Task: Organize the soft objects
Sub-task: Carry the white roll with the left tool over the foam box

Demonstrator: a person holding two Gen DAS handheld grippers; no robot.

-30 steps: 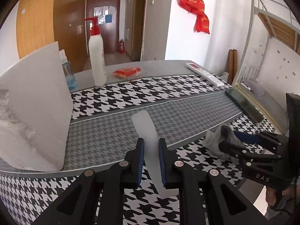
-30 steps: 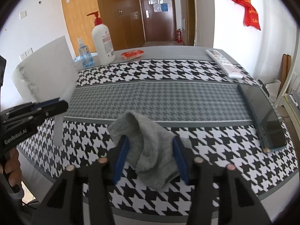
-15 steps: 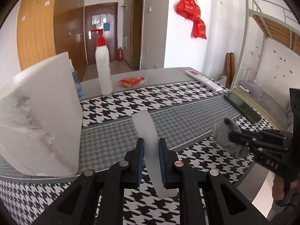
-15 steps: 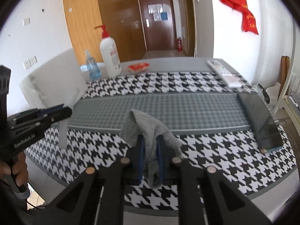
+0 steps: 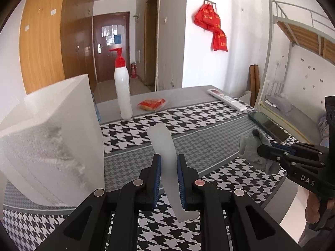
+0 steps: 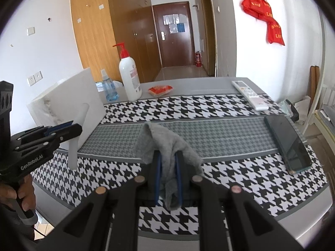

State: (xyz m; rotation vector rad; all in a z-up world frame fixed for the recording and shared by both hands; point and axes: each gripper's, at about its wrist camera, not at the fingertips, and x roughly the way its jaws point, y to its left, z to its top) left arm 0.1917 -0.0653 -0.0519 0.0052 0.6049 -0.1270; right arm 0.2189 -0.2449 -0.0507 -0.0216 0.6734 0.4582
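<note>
While the left gripper (image 5: 168, 174) pinches a translucent white strip (image 5: 165, 146) between closed jaws, the right gripper (image 6: 168, 172) clamps a grey sock (image 6: 165, 146), lifted above the houndstooth table (image 6: 230, 108) beside a white foam box (image 5: 52, 138).

Your left wrist camera looks forward along the left hand-held gripper (image 5: 168, 168), low and close over the tabletop (image 5: 209, 144). Your right wrist camera does likewise from the right hand-held gripper (image 6: 168, 164). Both share the pump bottle (image 5: 123, 96) and the door (image 6: 174, 33).
</note>
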